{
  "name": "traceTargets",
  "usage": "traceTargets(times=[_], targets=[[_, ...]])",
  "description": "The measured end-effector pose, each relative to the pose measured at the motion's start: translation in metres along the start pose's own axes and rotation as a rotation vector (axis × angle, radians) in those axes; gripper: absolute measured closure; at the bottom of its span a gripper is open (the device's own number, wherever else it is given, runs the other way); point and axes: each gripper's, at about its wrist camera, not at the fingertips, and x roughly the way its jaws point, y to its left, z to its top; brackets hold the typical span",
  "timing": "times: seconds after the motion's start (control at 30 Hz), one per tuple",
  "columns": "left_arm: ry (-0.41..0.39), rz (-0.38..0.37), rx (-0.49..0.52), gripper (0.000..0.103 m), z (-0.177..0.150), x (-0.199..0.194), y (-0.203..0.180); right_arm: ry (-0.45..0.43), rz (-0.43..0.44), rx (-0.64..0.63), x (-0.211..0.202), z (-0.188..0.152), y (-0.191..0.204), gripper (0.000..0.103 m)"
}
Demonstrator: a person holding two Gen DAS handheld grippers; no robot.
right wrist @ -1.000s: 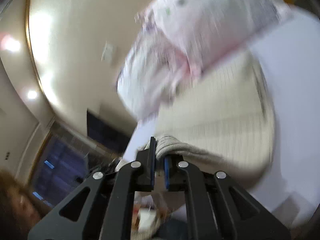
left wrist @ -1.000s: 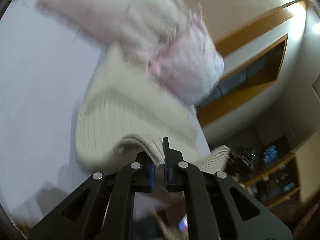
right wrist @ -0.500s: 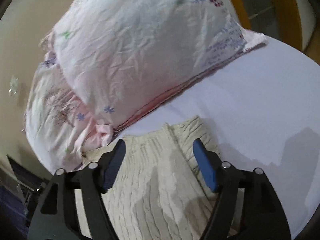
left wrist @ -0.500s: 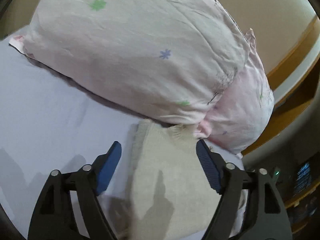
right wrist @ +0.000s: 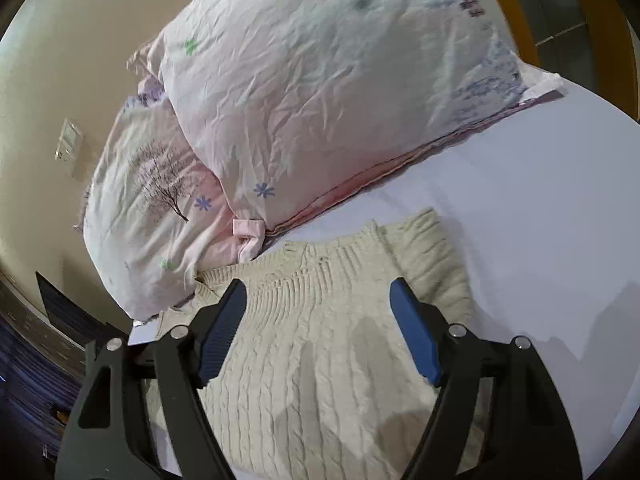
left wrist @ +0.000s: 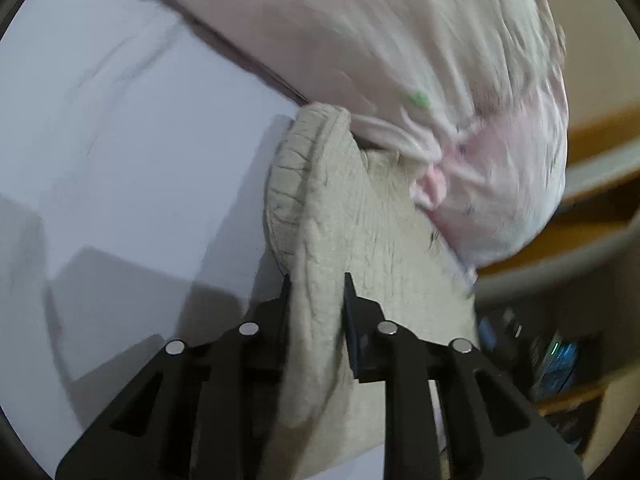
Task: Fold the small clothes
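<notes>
**Cream knit sweater, part bunched, part flat on the bed**

The cream cable-knit sweater [right wrist: 320, 360] lies on the pale sheet [right wrist: 540, 220] close to the bed's head edge, its ribbed neckline touching the lower edge of the pillows [right wrist: 320, 92]. In the right wrist view it rests mostly flat, one sleeve folded inward along its side. In the left wrist view the sweater [left wrist: 340, 240] has a side gathered into a thick rolled ridge that rises off the sheet; blur there makes the exact fold uncertain, though it looks doubled over.
</notes>
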Motion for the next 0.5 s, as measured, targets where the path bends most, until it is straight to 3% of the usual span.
traceTargets(times=[0.07, 0.13, 0.27, 0.37, 0.43, 0.5], targets=[[-0.020, -0.086, -0.038, 0.086, 0.000, -0.007, -0.011, -0.016, 0.002, 0.009, -0.011, 0.001, -0.009, 0.029], [-0.047, -0.157, -0.011, 0.087, -0.001, -0.015, -0.044, -0.040, -0.008, 0.017, -0.027, 0.003, -0.020, 0.029], [-0.013, -0.378, 0.085, 0.087, -0.016, 0.014, -0.143, -0.117, -0.030, 0.062, -0.061, 0.008, -0.046, 0.029], [0.103, -0.477, 0.130, 0.086, -0.044, 0.075, -0.204, -0.144, -0.053, 0.106, -0.077, 0.009, -0.065, 0.029], [0.275, -0.506, 0.149, 0.084, -0.069, 0.138, -0.239, -0.137, -0.069, 0.120, -0.080, 0.009, -0.073, 0.029], [0.409, -0.524, 0.154, 0.084, -0.085, 0.171, -0.253, -0.100, -0.068, 0.137, -0.082, 0.010, -0.081, 0.029]])
